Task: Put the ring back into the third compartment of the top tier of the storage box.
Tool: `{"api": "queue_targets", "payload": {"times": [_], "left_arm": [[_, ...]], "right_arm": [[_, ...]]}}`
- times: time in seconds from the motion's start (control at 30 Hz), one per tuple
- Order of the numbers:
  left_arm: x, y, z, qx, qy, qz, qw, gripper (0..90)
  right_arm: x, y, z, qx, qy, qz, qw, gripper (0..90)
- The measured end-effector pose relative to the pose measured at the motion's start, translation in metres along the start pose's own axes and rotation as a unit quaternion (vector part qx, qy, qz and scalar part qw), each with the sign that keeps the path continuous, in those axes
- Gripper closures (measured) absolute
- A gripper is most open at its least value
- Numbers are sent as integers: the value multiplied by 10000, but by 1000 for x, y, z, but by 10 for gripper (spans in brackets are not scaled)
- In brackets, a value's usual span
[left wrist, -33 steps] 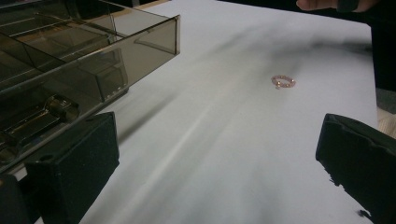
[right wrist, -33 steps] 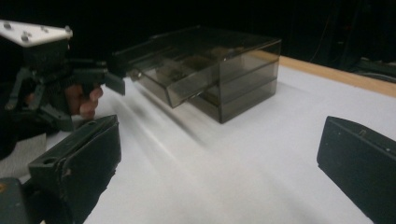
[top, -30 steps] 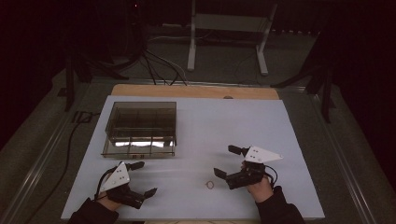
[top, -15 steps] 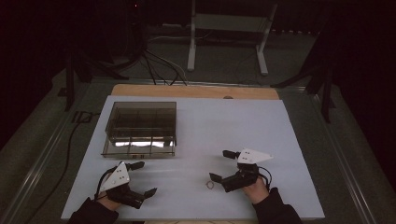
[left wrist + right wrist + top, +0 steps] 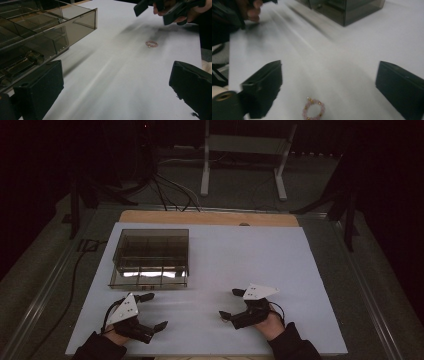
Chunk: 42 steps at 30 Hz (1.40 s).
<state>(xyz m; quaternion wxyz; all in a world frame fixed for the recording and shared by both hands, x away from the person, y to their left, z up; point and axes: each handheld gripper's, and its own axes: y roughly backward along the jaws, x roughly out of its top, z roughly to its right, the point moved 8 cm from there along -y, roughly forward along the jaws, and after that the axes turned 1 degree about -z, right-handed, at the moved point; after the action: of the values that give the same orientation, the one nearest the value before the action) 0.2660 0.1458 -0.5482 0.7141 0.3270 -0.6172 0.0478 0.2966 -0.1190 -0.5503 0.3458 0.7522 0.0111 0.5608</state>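
A small ring of pink beads (image 5: pixel 313 111) lies flat on the white tabletop (image 5: pixel 235 255); the left gripper view shows the ring (image 5: pixel 151 44) under the other hand. My right gripper (image 5: pixel 329 75) hangs low over it, open. Its jaws have just been closing a little, and the ring lies between them untouched. In the high view that right gripper (image 5: pixel 229 304) is at the front right. My left gripper (image 5: pixel 154 311) rests at the front left, open and with nothing in it, just in front of a smoky clear compartment box (image 5: pixel 150 257).
The box (image 5: pixel 45 30) has several dividers, and something small and dark lies in a near compartment. A wooden strip (image 5: pixel 210 217) borders the table's far edge. Beyond it, a metal stand (image 5: pixel 245 165) and cables (image 5: pixel 165 190) sit on the dark floor.
My right gripper has come down and to the left, over the ring, and its jaws look slightly narrower. The left gripper has kept still.
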Motion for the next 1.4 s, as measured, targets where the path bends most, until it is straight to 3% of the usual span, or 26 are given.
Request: {"api": "queue_targets", "payload": {"times": [0.13, 0.3, 0.4, 0.7, 0.9, 1.13, 1.4], "left_arm": [[0, 0, 0, -12, -3, -16, 10000, 6], [-1, -1, 0, -15, -7, -27, 10000, 6], [0, -1, 0, -18, -11, -11, 10000, 6], [-1, -2, 0, -38, 1, -40, 10000, 6], [-1, -2, 0, -45, -4, -40, 10000, 6], [-1, -2, 0, -41, -25, -36, 10000, 6], [0, -2, 0, -51, -20, -27, 10000, 6]], "right_arm": [[-4, -2, 0, -14, -25, -156, 9999, 171], [-10, -1, 2, -58, 42, -337, 9994, 335], [-13, -2, -1, 61, 43, -450, 9990, 426], [-24, -7, 0, -35, 227, -880, 9959, 624], [-26, -10, -1, -28, 217, -1008, 9947, 699], [-29, -16, -6, -116, 463, -1179, 9919, 795], [-31, -17, -8, -207, 664, -1274, 9894, 838]]}}
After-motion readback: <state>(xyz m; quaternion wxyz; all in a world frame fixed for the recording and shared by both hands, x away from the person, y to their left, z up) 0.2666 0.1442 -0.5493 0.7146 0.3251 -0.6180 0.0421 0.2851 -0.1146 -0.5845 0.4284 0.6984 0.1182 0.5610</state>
